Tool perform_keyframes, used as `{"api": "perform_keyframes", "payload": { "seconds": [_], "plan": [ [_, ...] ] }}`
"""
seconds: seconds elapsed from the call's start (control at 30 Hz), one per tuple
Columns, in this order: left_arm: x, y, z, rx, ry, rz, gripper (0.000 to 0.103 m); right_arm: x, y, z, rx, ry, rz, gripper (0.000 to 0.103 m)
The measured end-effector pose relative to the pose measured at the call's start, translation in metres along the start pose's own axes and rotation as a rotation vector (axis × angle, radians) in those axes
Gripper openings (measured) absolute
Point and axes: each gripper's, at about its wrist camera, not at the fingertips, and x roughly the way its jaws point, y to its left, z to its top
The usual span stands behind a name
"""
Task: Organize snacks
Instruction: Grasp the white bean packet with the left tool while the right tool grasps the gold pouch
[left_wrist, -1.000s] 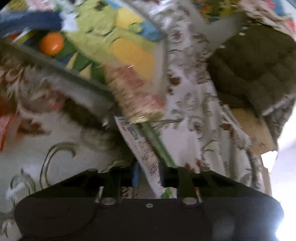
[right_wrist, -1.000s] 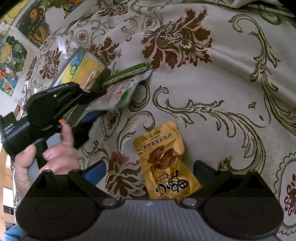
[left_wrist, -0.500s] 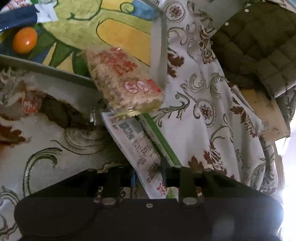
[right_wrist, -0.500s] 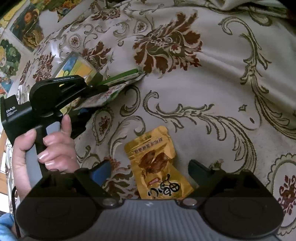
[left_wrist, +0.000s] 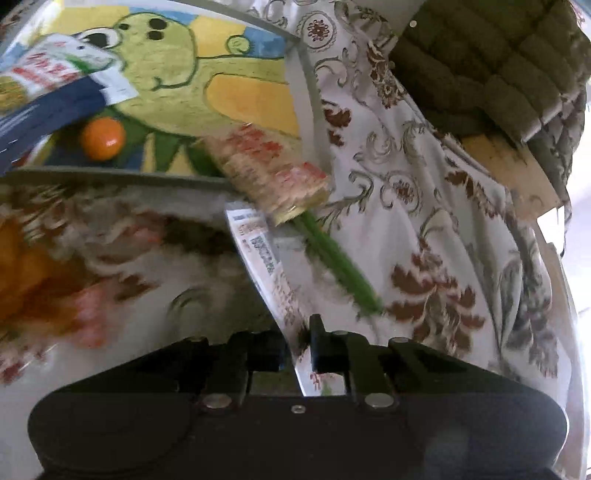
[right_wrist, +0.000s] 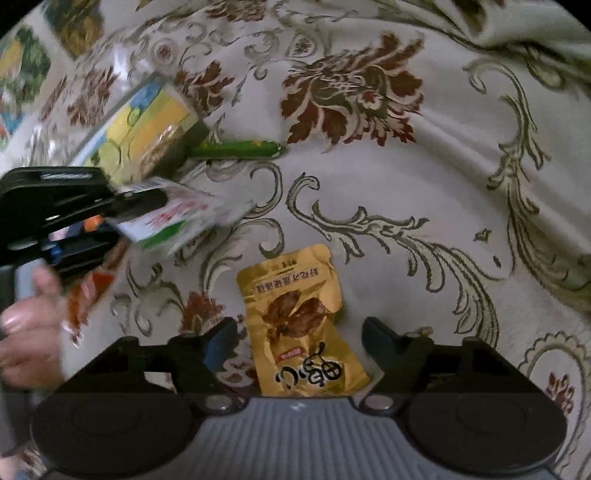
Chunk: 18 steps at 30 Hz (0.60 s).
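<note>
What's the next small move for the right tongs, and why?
Probably finish closing the right tongs on the gold snack pouch. It lies flat on the cloth between the two fingers, which have just been closing but do not press it yet.

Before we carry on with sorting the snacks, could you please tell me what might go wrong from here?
1. The left gripper pinches the white-and-green snack packet only by its edge; it sags and could slip.
2. The right gripper, whose jaws have just been closing, straddles the flat gold foil pouch on the floral cloth; its fingers may snag cloth.
3. The rice cracker pack overhangs the clear box rim and could tip out.
</note>
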Motion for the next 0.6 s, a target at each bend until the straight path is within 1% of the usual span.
{"api": "perform_keyframes", "payload": {
  "seconds": [0.03,0.13,0.2,0.33,0.4,0.47,0.5,0.6],
  "plan": [
    [-0.007,0.005,-0.005,0.003,0.005,-0.005,0.012,0.001,0.005,-0.001,-0.033,-0.002,-0.023,0.068],
    [-0.023,0.016,-0.019,0.002,0.013,-0.006,0.012,0.001,0.015,-0.004,-0.099,0.0,-0.054,0.063],
    [-0.032,0.02,-0.027,0.018,0.018,0.001,0.012,0.002,0.02,-0.007,-0.139,0.0,-0.075,0.063],
    [-0.046,0.026,-0.042,0.026,0.03,0.004,0.012,0.004,0.027,-0.012,-0.192,0.014,-0.085,0.065],
    [-0.055,0.027,-0.052,0.048,0.036,0.015,0.012,0.006,0.029,-0.014,-0.212,0.014,-0.098,0.063],
    [-0.063,0.027,-0.062,0.075,0.038,0.027,0.012,0.006,0.029,-0.015,-0.209,0.008,-0.102,0.06],
    [-0.068,0.027,-0.068,0.087,0.036,0.032,0.012,0.005,0.029,-0.016,-0.208,0.005,-0.103,0.06],
    [-0.083,0.032,-0.08,0.083,0.029,0.031,0.012,0.003,0.034,-0.019,-0.229,-0.006,-0.111,0.058]
  ]
}}
